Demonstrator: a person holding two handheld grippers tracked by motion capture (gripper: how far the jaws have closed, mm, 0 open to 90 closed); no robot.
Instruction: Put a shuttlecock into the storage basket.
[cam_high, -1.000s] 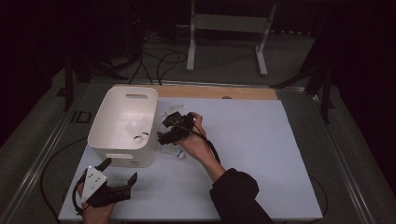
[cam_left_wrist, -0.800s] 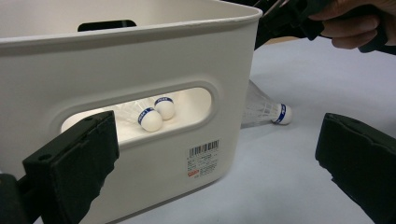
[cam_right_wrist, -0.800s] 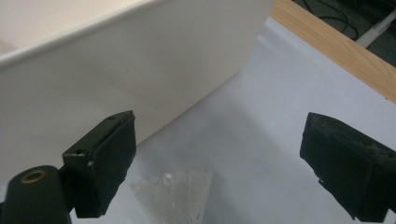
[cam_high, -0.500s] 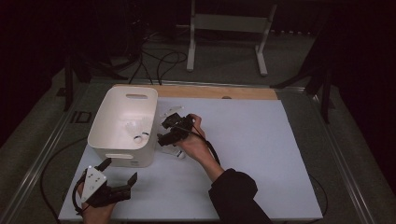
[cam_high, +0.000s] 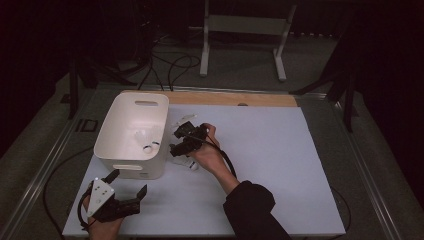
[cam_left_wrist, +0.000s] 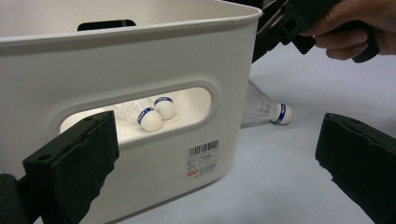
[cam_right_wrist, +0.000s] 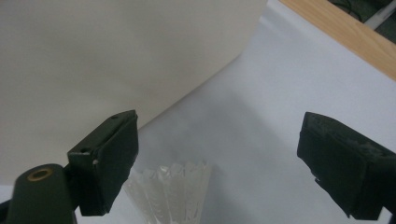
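A white bin (cam_high: 116, 150) stands at the table's left, with shuttlecocks (cam_high: 146, 146) inside; two blue-banded corks (cam_left_wrist: 151, 119) show through its handle slot. My right gripper (cam_high: 175, 141) hovers open beside the bin's right wall, just above a white shuttlecock (cam_high: 190, 164) lying on the table. That shuttlecock's feathers (cam_right_wrist: 172, 192) sit low between the right gripper's (cam_right_wrist: 224, 163) spread jaws. My left gripper (cam_high: 129, 182) rests open near the front left edge, pointing at the bin's near wall (cam_left_wrist: 140, 70). Between the left gripper's (cam_left_wrist: 215, 168) jaws nothing is held. The shuttlecock (cam_left_wrist: 268, 112) lies past the bin's corner.
The white table sheet (cam_high: 280, 160) stretches wide to the right of the hands. A wooden strip (cam_high: 235, 98) borders the far edge. Beyond it stand a metal frame (cam_high: 245, 30) and cables on the floor. A barcode label (cam_left_wrist: 203, 156) marks the bin's near wall.
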